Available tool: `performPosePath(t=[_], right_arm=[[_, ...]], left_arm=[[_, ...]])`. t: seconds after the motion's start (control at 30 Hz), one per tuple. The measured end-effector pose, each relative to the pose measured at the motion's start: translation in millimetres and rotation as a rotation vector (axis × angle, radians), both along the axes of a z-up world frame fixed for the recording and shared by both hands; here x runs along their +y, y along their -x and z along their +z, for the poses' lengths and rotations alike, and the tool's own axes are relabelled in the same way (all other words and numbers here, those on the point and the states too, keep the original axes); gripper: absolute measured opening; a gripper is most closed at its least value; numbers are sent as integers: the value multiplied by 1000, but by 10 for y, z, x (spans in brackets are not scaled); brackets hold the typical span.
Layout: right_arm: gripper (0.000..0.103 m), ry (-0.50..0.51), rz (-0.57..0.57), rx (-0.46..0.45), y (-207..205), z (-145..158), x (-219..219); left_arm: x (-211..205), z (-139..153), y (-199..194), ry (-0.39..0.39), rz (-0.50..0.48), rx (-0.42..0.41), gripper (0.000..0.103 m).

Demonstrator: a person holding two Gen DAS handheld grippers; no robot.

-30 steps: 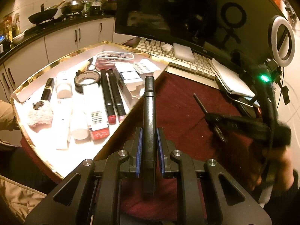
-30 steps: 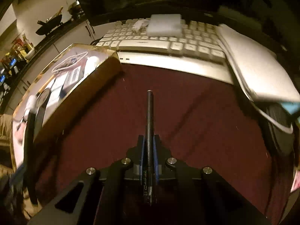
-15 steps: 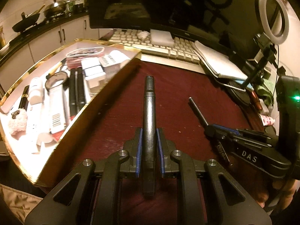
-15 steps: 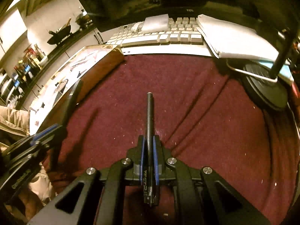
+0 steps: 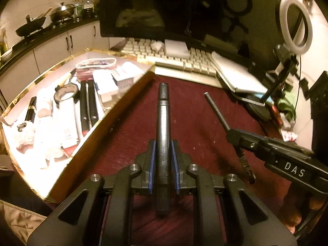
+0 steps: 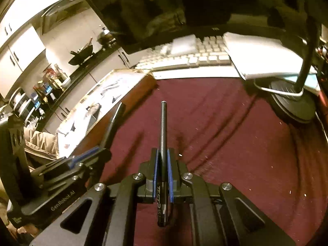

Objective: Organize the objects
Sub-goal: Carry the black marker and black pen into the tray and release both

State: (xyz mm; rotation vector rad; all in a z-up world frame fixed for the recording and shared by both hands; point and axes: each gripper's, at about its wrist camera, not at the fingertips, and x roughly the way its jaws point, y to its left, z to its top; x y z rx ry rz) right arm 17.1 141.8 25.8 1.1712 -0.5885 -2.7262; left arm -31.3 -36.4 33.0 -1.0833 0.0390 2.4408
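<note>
My left gripper (image 5: 163, 149) is shut on a thick dark marker (image 5: 163, 123) that points forward above the maroon cloth (image 5: 184, 106). My right gripper (image 6: 162, 158) is shut on a thin black pen (image 6: 163, 127). In the left wrist view the right gripper (image 5: 235, 134) is at the right, with its pen (image 5: 216, 107) sticking out. In the right wrist view the left gripper (image 6: 96, 153) is at the left with its marker (image 6: 113, 126). A gold-edged tray (image 5: 127, 100) with several cosmetics and pens lies to the left.
A white keyboard (image 5: 184, 59) and a dark monitor (image 5: 174, 10) stand at the back. A white notebook (image 5: 235, 75), a ring light (image 5: 295, 22) and its round stand base (image 6: 293, 104) are at the right. Kitchen counters lie beyond the tray.
Both grippers have risen and tilted, still holding their pens. The left view swung from the tray toward the cloth and back a little; the right gripper pulled back from the keyboard.
</note>
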Motion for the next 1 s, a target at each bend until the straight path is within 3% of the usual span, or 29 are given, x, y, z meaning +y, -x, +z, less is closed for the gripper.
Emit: performPosePath(t=[0.57, 0.73, 1.0], right_arm=[[7, 82, 168, 39, 604, 295, -764], [7, 90, 204, 49, 895, 350, -969], [7, 104, 243, 34, 1346, 277, -1280]], left_arm=[[-821, 228, 392, -52, 183, 22, 14], [-1101, 212, 589, -75, 238, -8, 14], [-1337, 64, 811, -48, 303, -49, 14]])
